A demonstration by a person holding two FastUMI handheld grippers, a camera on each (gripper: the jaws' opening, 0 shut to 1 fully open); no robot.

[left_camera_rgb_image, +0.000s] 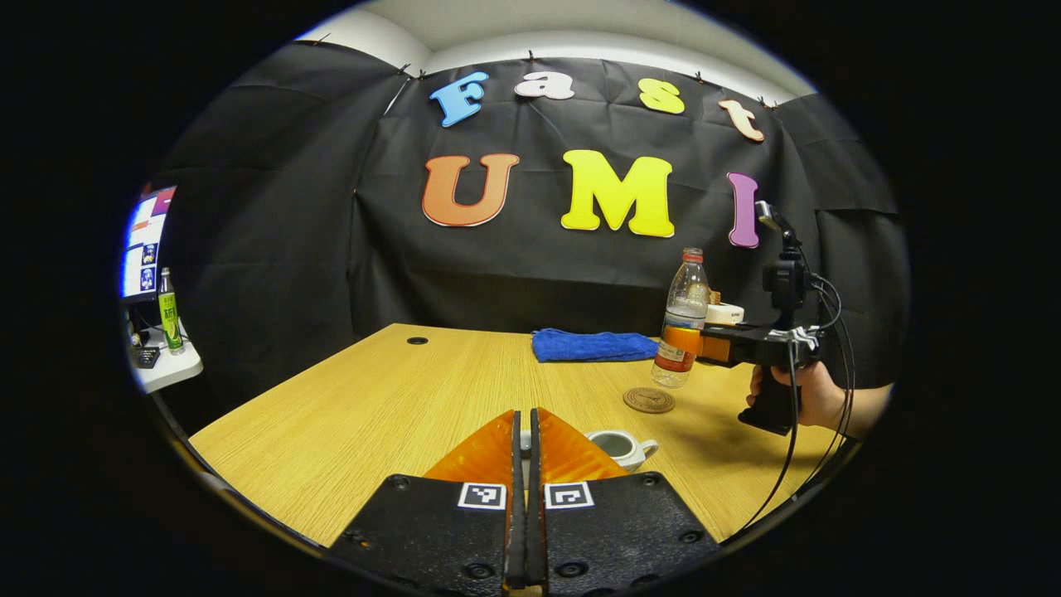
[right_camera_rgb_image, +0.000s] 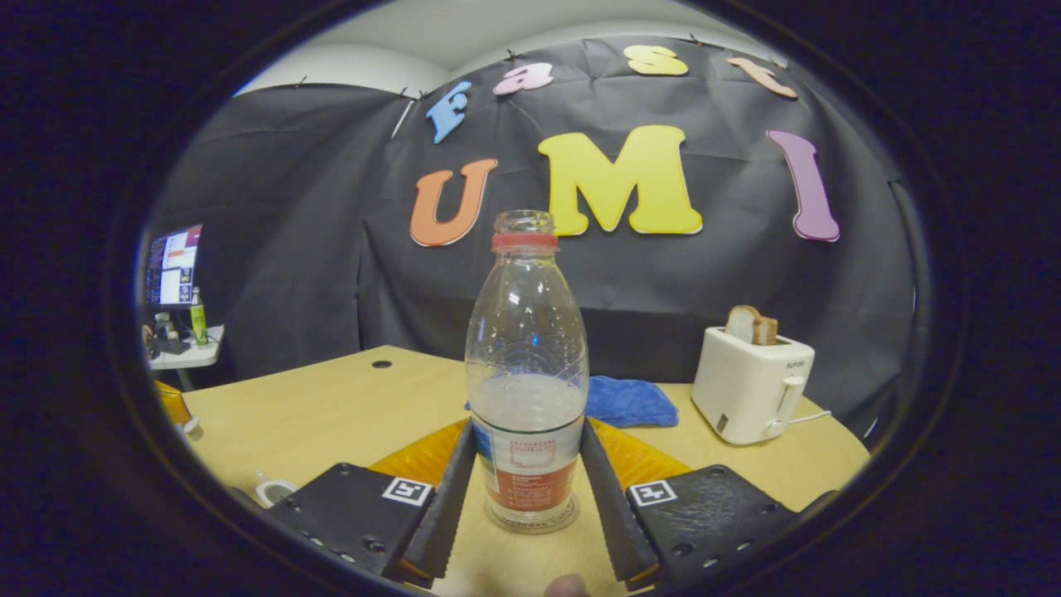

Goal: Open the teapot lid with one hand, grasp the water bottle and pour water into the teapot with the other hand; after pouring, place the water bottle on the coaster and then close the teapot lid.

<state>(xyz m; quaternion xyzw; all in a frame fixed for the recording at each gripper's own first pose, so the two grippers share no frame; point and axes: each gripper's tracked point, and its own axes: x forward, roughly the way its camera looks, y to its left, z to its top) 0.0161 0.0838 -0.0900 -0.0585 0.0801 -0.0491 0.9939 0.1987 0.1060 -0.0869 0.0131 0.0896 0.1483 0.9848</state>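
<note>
The clear water bottle, uncapped and roughly half full, stands upright between the fingers of my right gripper, which press on its label from both sides. The left gripper view has the same bottle just behind the round brown coaster, with the right gripper gripping it from the right. The white teapot sits uncovered near the table's front edge, right of my left gripper. That gripper is shut on a small white piece, the teapot lid, held up to the teapot's left. The right gripper view has the teapot at far left.
A white toaster holding bread stands at the back right. A blue cloth lies behind the bottle. A person's hand holds the right gripper, with cables hanging. At far left is a side table with a monitor and green bottle.
</note>
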